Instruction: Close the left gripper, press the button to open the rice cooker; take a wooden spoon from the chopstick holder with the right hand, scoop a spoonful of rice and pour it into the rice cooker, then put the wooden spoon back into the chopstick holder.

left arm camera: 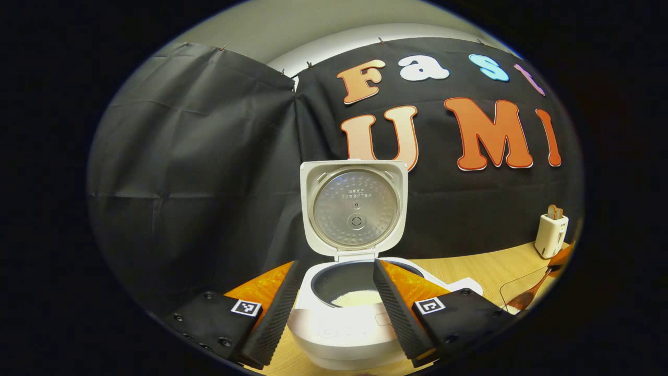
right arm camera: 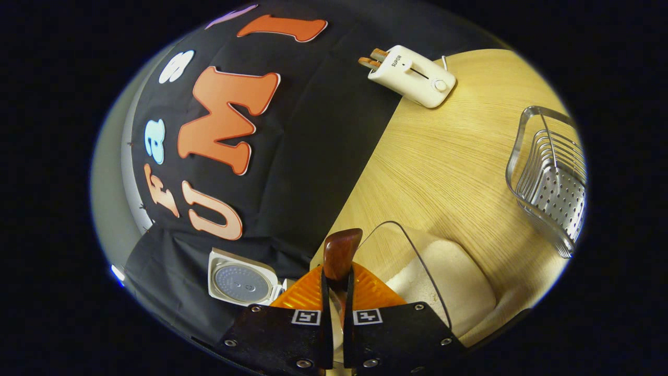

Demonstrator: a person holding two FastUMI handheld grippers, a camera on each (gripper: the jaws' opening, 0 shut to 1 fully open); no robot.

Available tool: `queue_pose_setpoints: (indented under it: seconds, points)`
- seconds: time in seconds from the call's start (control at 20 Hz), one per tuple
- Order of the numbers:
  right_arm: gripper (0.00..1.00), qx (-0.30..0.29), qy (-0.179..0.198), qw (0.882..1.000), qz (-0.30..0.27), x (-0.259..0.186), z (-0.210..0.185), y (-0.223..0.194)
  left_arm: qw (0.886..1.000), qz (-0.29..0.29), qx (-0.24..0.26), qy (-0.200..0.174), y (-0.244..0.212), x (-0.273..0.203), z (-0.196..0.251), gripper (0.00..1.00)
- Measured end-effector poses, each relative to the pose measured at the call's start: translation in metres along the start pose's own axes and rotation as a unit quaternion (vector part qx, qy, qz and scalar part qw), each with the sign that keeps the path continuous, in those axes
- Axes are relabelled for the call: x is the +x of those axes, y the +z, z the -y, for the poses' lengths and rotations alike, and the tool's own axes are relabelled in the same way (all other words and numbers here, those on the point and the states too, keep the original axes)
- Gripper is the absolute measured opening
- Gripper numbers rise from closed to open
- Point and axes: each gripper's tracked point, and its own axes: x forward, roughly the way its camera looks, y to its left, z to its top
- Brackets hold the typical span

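Left gripper view: your left gripper (left arm camera: 334,308) has its jaws spread wide, nothing between them, framing the rice cooker (left arm camera: 355,313) just ahead on the counter (left arm camera: 469,271). Cooker lid (left arm camera: 355,209) stands upright, fully open, metal inner plate facing you. Inside the pot a pale layer of rice (left arm camera: 360,298) sits at the bottom. Well off to the side of the cooker, near the booth wall, a white toaster (left arm camera: 550,235) with bread in its slot. Between toaster and cooker, at the view's edge, the wooden spoon (left arm camera: 527,295) shows beside a clear container's rim (left arm camera: 514,287).

Right gripper view: your right gripper (right arm camera: 334,282) has its jaws closed tight on the wooden spoon's handle (right arm camera: 340,253), handle end sticking out past the fingertips. Just beyond the jaws, the clear container (right arm camera: 417,261) holds white rice (right arm camera: 449,277). Wire chopstick holder (right arm camera: 553,183) stands well apart from the cooker, across the counter. Open cooker lid (right arm camera: 242,282) visible beside the gripper.
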Motion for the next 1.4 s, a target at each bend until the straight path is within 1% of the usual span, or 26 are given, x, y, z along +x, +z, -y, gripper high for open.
queue_pose_setpoints:
  seconds: [0.2, 0.4, 0.55, 0.75, 0.85, 0.9, 1.0, 1.1, 1.3, 1.4]
  points:
    - [0.08, 0.04, 0.021, 0.999, 0.023, -0.005, -0.012, 0.026, 1.0, -0.001, 0.0, 0.0, 0.0, 0.0, 0.001, 0.86]
    - [0.08, 0.101, 0.042, 0.993, 0.035, -0.007, -0.019, 0.05, 1.0, 0.0, 0.001, 0.001, 0.002, 0.0, 0.001, 0.86]
    - [0.08, 0.129, 0.054, 0.989, 0.044, -0.008, -0.025, 0.065, 1.0, 0.0, 0.002, 0.002, 0.002, -0.002, 0.0, 0.87]
    - [0.08, 0.205, 0.071, 0.976, 0.027, -0.004, -0.027, 0.072, 1.0, 0.003, -0.001, 0.001, 0.004, -0.004, -0.001, 0.86]
    - [0.08, 0.24, 0.077, 0.968, 0.01, 0.0, -0.027, 0.073, 1.0, 0.004, 0.002, 0.007, 0.004, -0.004, -0.007, 0.86]
    - [0.08, 0.246, 0.081, 0.966, 0.015, 0.001, -0.027, 0.077, 1.0, 0.005, 0.002, 0.009, 0.005, -0.005, -0.008, 0.91]
    - [0.08, 0.25, 0.077, 0.965, 0.01, 0.005, -0.027, 0.073, 1.0, 0.006, 0.0, 0.008, 0.005, -0.006, -0.007, 0.91]
    - [0.08, 0.259, 0.082, 0.962, 0.007, 0.008, -0.03, 0.072, 1.0, 0.004, 0.002, 0.01, 0.005, -0.004, -0.008, 0.91]
    - [0.08, 0.239, 0.086, 0.967, 0.008, 0.011, -0.041, 0.069, 1.0, 0.006, 0.002, 0.011, 0.005, -0.005, -0.01, 0.91]
    - [0.08, 0.228, 0.1, 0.969, 0.009, 0.011, -0.057, 0.069, 1.0, 0.006, 0.002, 0.016, 0.004, -0.005, -0.015, 0.91]
